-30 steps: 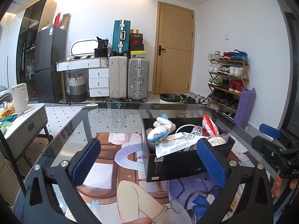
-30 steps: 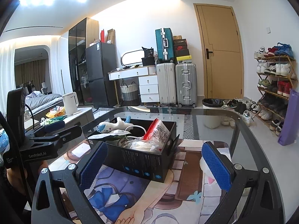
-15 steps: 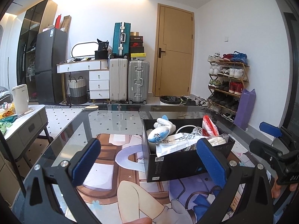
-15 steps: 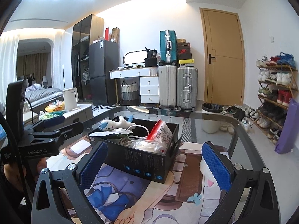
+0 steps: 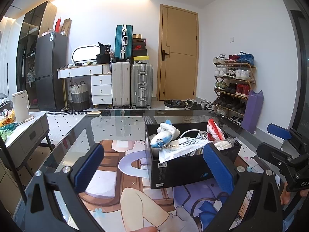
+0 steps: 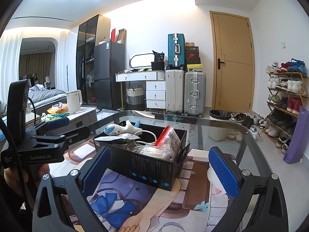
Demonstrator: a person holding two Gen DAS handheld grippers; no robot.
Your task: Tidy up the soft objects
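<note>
Both tools are held above the printed mat (image 5: 108, 176). The left gripper (image 5: 152, 166) has its blue ribbed pads spread wide, holding nothing; the right gripper (image 6: 160, 166) is likewise spread and unloaded. Beyond them stands the rigid black box (image 6: 152, 166). Inside it lie a plush (image 5: 164, 135), a white cable (image 5: 193, 133), a red-and-white packet (image 6: 168, 137) and crinkled clear bags (image 6: 154, 150). The scene fits either unpacking or finished packing; the step cannot be judged. The plush is soft and would compress.

One black box (image 5: 185, 166), one plush toy (image 5: 164, 135), three suitcases (image 5: 142, 85).
</note>
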